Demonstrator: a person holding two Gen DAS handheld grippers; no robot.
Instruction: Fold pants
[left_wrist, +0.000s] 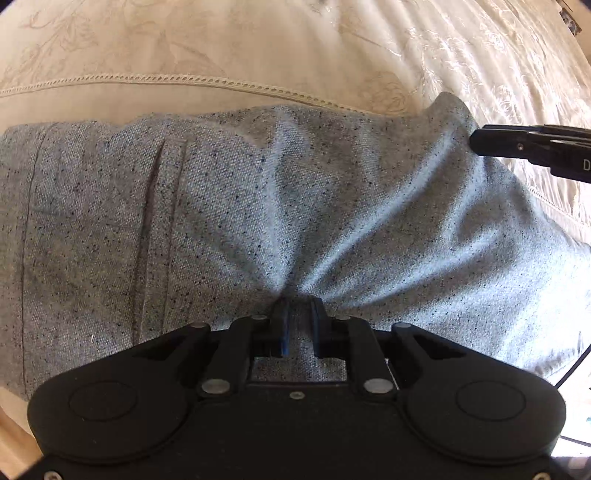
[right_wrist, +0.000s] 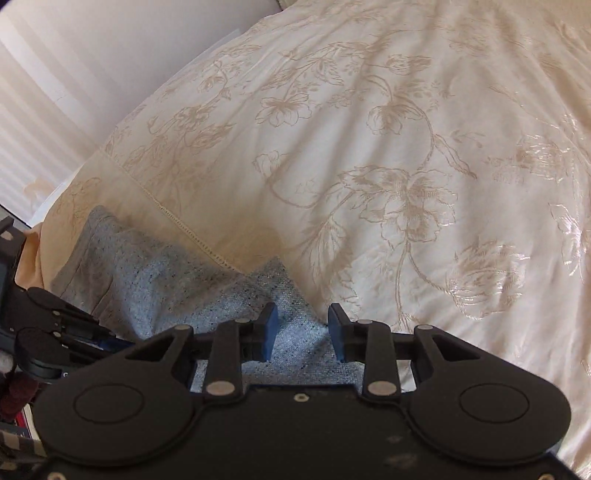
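Note:
The grey speckled pants lie across the cream floral bedspread. My left gripper is shut on a pinch of the pants fabric, with creases fanning out from it. In the left wrist view my right gripper comes in from the right at the raised edge of the pants. In the right wrist view my right gripper has its jaws apart, with a peak of the pants between the fingers. The left gripper's body shows at the left.
The bedspread stretches far ahead and right, with a lace seam across it. A white wall stands beyond the bed's left edge. The bed's near edge is at the lower left.

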